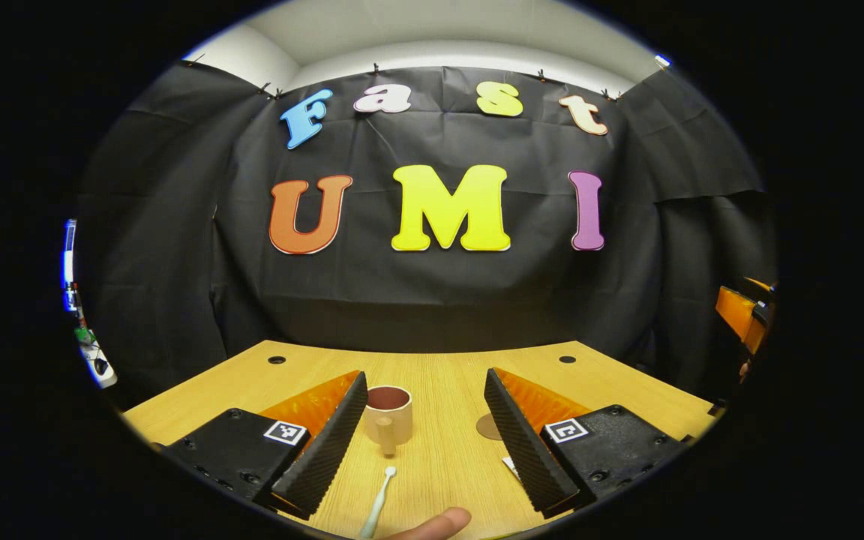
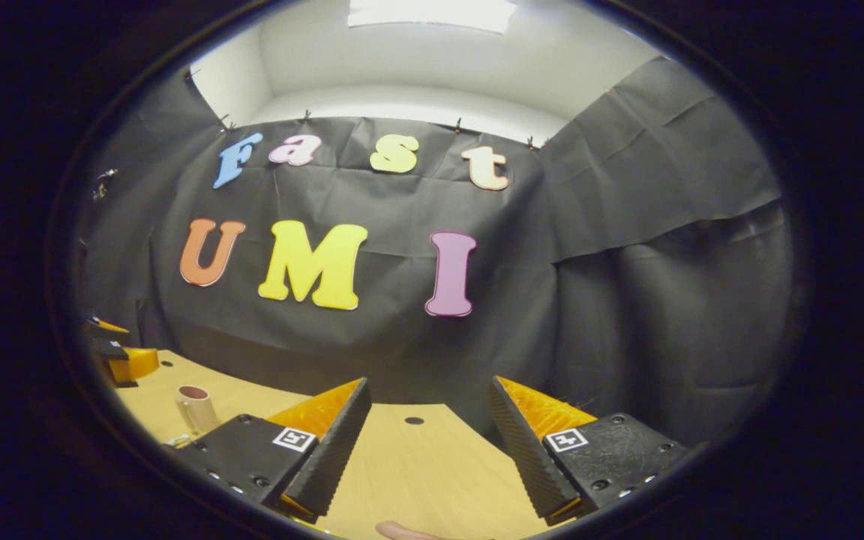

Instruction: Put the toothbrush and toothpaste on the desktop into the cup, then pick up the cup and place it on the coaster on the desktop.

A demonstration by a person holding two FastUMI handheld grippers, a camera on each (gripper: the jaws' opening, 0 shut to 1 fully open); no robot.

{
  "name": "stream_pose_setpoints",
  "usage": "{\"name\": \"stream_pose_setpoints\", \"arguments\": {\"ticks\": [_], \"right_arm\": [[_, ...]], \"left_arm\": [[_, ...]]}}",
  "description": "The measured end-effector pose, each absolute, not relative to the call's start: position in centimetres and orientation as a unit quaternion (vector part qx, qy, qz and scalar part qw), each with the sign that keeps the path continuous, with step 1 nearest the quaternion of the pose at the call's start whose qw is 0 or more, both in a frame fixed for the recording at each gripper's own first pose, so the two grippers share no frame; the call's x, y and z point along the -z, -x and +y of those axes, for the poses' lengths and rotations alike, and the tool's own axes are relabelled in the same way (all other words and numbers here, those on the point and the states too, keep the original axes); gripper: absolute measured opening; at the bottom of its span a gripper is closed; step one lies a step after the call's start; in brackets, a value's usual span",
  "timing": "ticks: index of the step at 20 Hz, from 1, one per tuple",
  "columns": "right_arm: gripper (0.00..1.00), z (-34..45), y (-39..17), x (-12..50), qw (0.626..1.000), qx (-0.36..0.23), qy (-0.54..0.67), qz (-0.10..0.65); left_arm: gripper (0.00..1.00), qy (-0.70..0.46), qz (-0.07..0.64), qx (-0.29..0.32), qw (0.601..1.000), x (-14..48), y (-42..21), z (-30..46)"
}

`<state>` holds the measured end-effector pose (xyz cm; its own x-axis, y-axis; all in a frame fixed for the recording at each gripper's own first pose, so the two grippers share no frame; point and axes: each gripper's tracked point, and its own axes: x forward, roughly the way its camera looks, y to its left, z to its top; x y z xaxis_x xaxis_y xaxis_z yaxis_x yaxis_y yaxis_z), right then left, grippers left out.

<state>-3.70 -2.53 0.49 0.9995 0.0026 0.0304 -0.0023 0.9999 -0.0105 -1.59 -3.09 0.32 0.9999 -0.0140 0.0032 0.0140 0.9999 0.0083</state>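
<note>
A: Where do things stand?

B: In the left gripper view, the left gripper (image 1: 426,420) hangs above the light wooden surface (image 1: 439,457) with its fingers spread wide and nothing between them. The beige ceramic cup with a dark red inside (image 1: 388,418) stands between the fingers, handle towards the camera. The slim white toothbrush (image 1: 378,506) lies just in front of it, and the round tan coaster (image 1: 490,427) peeks out beside the right-hand finger.

A: The toothpaste?

B: A pale corner shows by that same finger; I cannot tell what it is.

A: And the right gripper (image 2: 427,431)?

B: Apart too, empty, over bare wood, well away from the cup.

A: Risks?

B: The toothbrush is thin and flat; a shallow pinch may let it slip or roll. Reaching low could also knock the cup over.
</note>
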Motion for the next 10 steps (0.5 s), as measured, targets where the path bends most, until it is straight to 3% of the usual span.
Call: {"name": "stream_pose_setpoints", "arguments": {"ticks": [10], "right_arm": [[0.95, 3.0, 6.0, 1.4, 0.998, -0.052, 0.031, 0.006]], "left_arm": [[0.99, -0.002, -0.010, -0.004, 1.000, -0.4, 4.1, -1.2]]}}
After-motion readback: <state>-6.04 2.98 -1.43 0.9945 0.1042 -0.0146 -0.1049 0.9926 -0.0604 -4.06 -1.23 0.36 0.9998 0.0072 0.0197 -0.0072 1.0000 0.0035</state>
